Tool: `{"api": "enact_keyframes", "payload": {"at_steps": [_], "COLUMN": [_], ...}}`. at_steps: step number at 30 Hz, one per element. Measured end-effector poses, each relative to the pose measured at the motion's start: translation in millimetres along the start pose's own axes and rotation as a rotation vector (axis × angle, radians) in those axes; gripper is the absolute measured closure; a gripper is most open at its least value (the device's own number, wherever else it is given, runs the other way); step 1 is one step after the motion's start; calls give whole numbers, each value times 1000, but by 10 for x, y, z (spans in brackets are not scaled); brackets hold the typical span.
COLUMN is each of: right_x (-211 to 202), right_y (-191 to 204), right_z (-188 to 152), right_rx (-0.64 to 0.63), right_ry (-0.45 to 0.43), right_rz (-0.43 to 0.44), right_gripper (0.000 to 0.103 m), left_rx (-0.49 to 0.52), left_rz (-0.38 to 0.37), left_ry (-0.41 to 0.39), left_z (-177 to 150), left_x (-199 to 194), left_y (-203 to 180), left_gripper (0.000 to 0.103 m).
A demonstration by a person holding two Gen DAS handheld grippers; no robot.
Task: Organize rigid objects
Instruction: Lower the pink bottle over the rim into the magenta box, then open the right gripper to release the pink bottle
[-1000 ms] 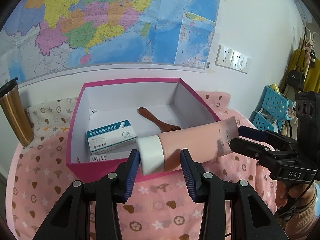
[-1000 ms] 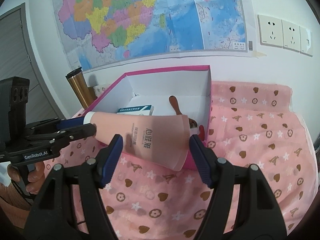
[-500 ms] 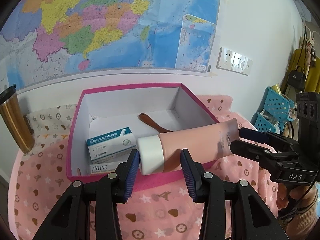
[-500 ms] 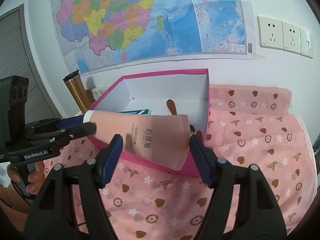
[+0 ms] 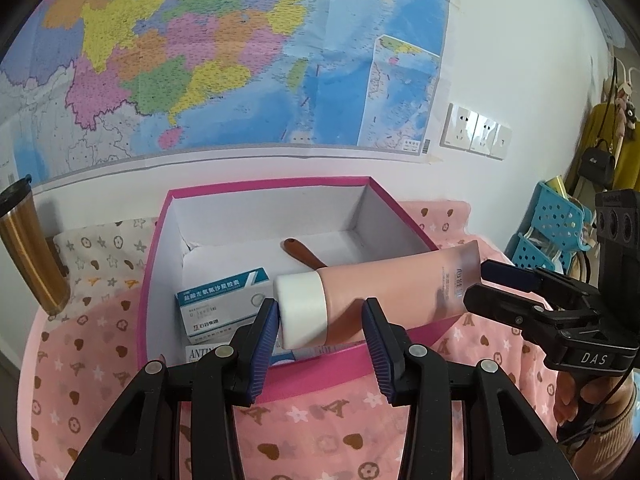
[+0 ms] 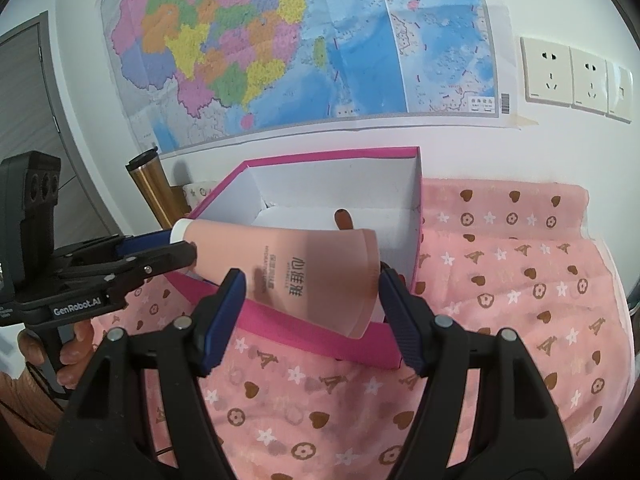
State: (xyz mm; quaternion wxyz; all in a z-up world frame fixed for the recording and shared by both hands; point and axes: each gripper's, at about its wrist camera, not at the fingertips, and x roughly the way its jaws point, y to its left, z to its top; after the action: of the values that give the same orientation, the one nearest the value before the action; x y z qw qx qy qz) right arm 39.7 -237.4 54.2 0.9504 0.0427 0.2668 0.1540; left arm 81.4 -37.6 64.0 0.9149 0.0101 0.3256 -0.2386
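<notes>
Tube: pink tube (image 5: 392, 292) with a white cap (image 5: 300, 308), held level above the near edge of the pink box (image 5: 400, 216); cap end at 9 o'clock in the left wrist view, flat crimped end at 3 o'clock.
Left tongs: left tongs (image 5: 320, 332) flank the cap; one pad touches it, the other stands just beside the tube, so a firm pinch cannot be told.
Right tongs: right tongs (image 6: 312, 308) pinch the flat end of the tube across its width.
Left view only: medicine carton (image 5: 224, 300) at 9 o'clock inside the box, a second carton beneath it, blue baskets (image 5: 556, 236) at 3 o'clock.
Both views: wooden spoon (image 5: 304, 254) on the box floor, gold tumbler (image 6: 154, 188), wall map (image 6: 304, 40).
Right view only: a hand (image 6: 60, 356) gripping the left handle.
</notes>
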Motion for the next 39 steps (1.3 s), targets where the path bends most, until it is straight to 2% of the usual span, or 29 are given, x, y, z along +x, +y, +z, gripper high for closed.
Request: {"api": "enact_keyframes", "payload": {"at_steps": [14,32,33,35,38,39], "right_x": [114,318,323,341,384,397], "right_y": [-51,-138,-138,-103,48,78], "right_z": [54,21,18,28,33,31], "right_rx": [6,25,25,28,-32,-37], "right_ry": [16,69,69,78,81,84], "right_rz": [-19,-39,-32,34,-14,-4], "right_gripper": [32,32,33,40,40,40], "left_rx": [-11,-23,-21,-22,12,21], "left_rz": [6,20,21,-25,-18,-28], "left_ry": [1,40,41,57,58,63], "left_z": [46,55,55,52,44,38], "left_x": [103,317,324,355,394,410], "left_y": [24,49,44,20,-99,-138], "left_gripper": [60,60,62,66,66,66]}}
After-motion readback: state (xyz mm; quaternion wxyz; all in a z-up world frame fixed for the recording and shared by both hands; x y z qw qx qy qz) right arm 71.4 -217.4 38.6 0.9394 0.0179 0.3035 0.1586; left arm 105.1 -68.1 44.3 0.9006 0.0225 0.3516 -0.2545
